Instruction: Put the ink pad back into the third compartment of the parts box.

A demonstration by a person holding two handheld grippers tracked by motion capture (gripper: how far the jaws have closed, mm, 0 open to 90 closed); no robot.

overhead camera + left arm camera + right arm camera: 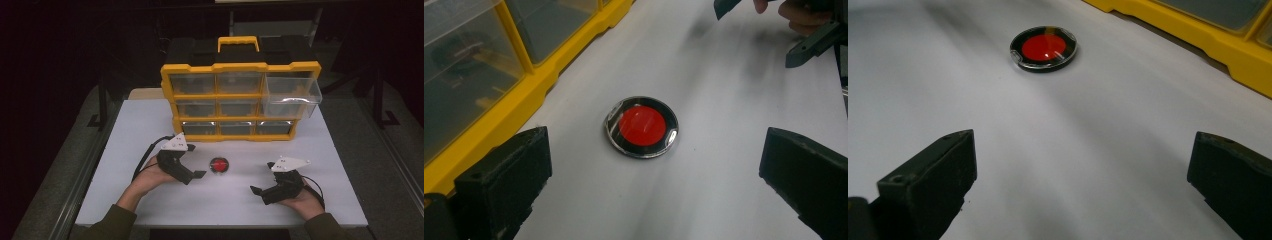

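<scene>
A small round disc point(218, 165), red in the middle with a black ring and a clear rim, lies flat on the white table point(150, 120) in front of a yellow drawer organiser point(240, 100). My left gripper point(197, 176) is just left of the disc, open and empty. In the left gripper view the disc point(641, 126) lies between and ahead of the jaws, with my left gripper point(656, 170) wide apart. My right gripper point(256, 191) rests at the front right, open and empty. Its own view shows the disc point(1043, 48) farther off, ahead of my right gripper point(1083, 170).
The organiser has three rows of clear drawers and a yellow handle point(238, 42) on top. Its top right drawer point(292, 95) is pulled out toward me. Its yellow base point(504, 120) runs close along the left gripper's side. Dark floor surrounds the table.
</scene>
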